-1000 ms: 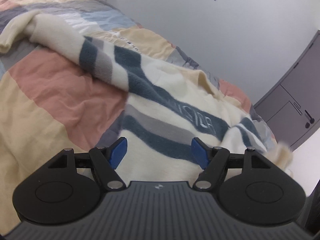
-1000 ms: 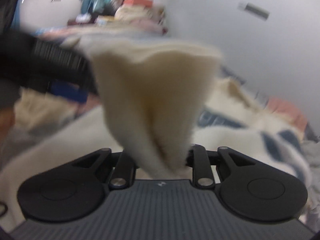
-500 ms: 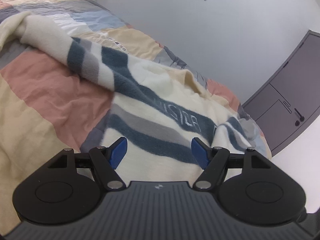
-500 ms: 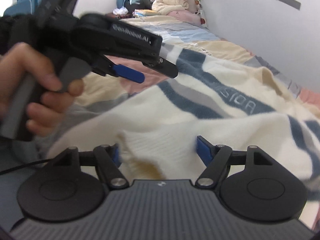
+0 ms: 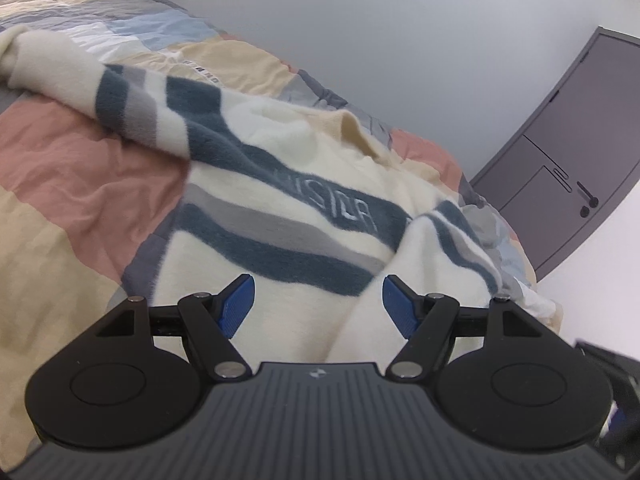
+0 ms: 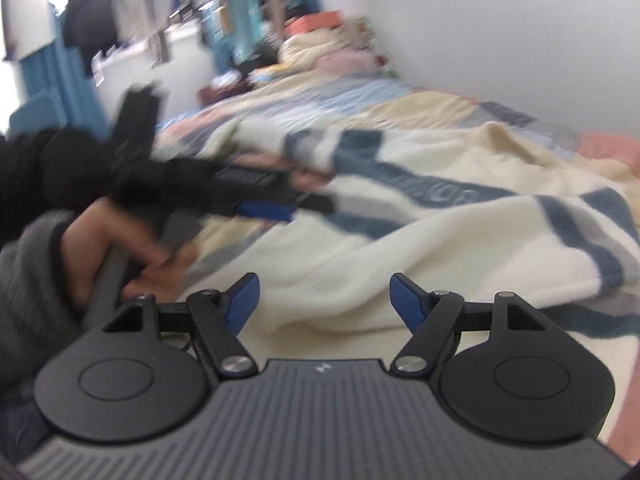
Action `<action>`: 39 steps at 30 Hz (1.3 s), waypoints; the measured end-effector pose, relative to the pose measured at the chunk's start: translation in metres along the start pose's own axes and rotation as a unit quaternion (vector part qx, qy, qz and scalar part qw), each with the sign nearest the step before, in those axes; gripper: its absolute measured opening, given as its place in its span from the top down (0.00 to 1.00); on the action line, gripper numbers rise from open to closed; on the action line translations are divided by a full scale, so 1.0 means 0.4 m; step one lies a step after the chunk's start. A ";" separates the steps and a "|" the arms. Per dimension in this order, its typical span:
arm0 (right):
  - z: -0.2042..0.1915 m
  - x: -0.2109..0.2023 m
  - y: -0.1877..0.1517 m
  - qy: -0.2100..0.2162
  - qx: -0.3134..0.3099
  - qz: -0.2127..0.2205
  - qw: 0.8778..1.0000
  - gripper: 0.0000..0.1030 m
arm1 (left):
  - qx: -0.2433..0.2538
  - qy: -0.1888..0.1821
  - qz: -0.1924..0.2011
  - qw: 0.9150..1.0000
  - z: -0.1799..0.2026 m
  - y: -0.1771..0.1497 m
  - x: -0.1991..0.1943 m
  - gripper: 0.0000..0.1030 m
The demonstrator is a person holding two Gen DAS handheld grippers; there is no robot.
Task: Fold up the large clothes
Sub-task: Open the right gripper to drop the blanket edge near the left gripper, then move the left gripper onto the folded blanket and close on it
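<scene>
Two grippers, each with two blue pads: the left gripper (image 5: pixel 316 300) and the right gripper (image 6: pixel 324 300) both stand wide with nothing held. One cream sweater (image 5: pixel 320 216) with blue stripes lies spread on one patchwork bed (image 5: pixel 72 184), just under both.

Partly legible lettering on sweater (image 5: pixel 340 208) stripe
</scene>
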State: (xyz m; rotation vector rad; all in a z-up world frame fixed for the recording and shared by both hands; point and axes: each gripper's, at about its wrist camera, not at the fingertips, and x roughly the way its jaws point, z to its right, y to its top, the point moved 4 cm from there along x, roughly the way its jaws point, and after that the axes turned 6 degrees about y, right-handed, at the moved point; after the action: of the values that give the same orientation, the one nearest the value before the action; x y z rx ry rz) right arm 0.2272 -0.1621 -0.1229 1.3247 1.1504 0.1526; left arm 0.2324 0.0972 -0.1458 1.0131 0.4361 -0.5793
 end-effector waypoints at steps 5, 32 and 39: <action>0.111 0.039 0.017 -0.066 0.104 0.020 0.992 0.29 | 0.000 -0.019 -0.009 1.000 0.011 -0.005 0.010 0.28; 0.314 0.163 -0.092 -0.104 0.248 -0.008 0.963 0.60 | 0.284 0.050 -0.037 0.957 0.195 -0.163 0.106 0.32; 0.290 0.146 -0.094 -0.121 0.226 -0.014 0.967 0.59 | 0.250 0.096 -0.026 0.963 0.138 -0.123 0.108 0.31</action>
State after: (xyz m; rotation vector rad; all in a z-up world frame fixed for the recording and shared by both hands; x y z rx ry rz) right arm 0.3203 -0.2128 -0.2070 1.6715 1.0265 -0.3043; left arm 0.2386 0.0178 -0.1781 1.5555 0.5006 -0.6568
